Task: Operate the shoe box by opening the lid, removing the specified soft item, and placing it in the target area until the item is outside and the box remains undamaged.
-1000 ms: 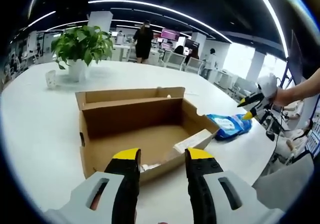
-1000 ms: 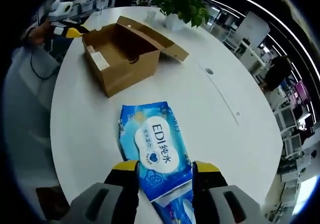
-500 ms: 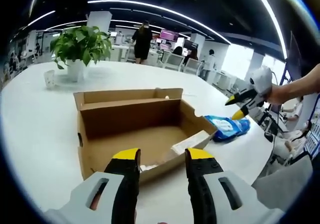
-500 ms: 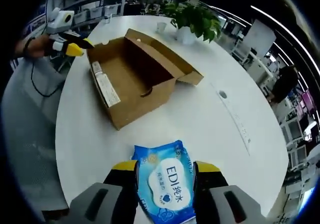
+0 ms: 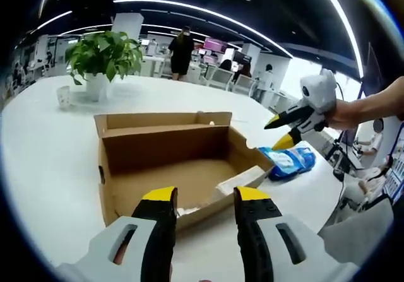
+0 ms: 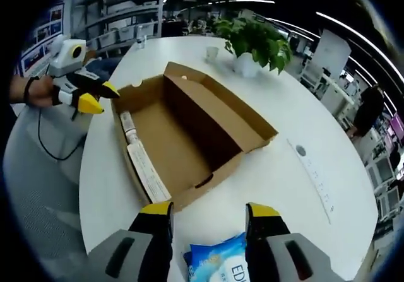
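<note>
I see the cardboard shoe box (image 5: 177, 162) with its lid folded back on the white table (image 5: 50, 168). The blue wet-wipes pack (image 5: 289, 160) lies outside, beside the box. My left gripper (image 5: 205, 197) and right gripper (image 6: 208, 212) both stand apart, holding nothing.

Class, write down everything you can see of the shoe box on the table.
The shoe box is plain brown cardboard, open, its hinged lid folded back on the far long side. It stands upright on the white round table. A white label strip lies along one inner wall. The inside looks empty of goods. Nothing grips it; the blue wipes pack lies apart, beside one short end.
</note>
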{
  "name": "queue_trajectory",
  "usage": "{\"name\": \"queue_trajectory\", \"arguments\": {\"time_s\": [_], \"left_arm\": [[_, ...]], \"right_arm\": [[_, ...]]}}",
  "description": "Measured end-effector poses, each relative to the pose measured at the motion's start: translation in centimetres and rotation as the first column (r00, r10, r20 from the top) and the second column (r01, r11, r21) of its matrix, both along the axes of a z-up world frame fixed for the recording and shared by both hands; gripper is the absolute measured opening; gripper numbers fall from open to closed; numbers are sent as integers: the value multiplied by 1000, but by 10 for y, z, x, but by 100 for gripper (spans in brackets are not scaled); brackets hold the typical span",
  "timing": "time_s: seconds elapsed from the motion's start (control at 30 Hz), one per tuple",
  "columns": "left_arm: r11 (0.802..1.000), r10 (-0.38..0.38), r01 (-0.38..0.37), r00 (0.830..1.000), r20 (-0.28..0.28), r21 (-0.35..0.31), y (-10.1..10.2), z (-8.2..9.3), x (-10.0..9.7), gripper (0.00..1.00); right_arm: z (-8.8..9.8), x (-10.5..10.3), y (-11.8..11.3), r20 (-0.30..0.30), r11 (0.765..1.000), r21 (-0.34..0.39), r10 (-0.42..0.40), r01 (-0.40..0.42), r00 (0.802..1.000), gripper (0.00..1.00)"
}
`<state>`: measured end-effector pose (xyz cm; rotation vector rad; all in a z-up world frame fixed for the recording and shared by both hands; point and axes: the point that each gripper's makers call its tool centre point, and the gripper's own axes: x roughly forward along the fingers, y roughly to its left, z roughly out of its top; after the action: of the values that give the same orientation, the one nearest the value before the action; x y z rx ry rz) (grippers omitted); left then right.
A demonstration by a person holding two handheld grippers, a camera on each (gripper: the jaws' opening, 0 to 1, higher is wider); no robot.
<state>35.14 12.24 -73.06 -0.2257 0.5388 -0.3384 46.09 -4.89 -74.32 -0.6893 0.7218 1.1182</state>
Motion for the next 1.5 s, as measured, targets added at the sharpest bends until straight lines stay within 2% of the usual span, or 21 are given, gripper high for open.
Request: {"name": "queue_trajectory", "arguments": {"time_s": [0.2, 0.57, 0.87, 1.33, 1.5], "left_arm": [[1000, 8, -8, 1000, -3, -8, 2, -1, 1, 36], [1000, 15, -15, 1000, -5, -15, 3, -1, 2, 36], [1000, 9, -10, 1000, -6, -13, 1, -2, 1, 36], [1000, 18, -18, 1000, -9, -18, 5, -4, 5, 36], [1000, 20, -20, 1000, -9, -20, 5, -5, 6, 36]], "right_arm": [[-4, -5, 21, -15, 999, 4, 44, -44, 999, 44], [-16, -13, 46, -55, 992, -13, 122, -123, 991, 49], [-25, -11, 56, -120, 979, -44, 193, -199, 974, 54], [-35, -24, 78, -178, 949, -63, 294, -309, 939, 57], [-42, -28, 80, -208, 936, -85, 318, -341, 925, 62]]}}
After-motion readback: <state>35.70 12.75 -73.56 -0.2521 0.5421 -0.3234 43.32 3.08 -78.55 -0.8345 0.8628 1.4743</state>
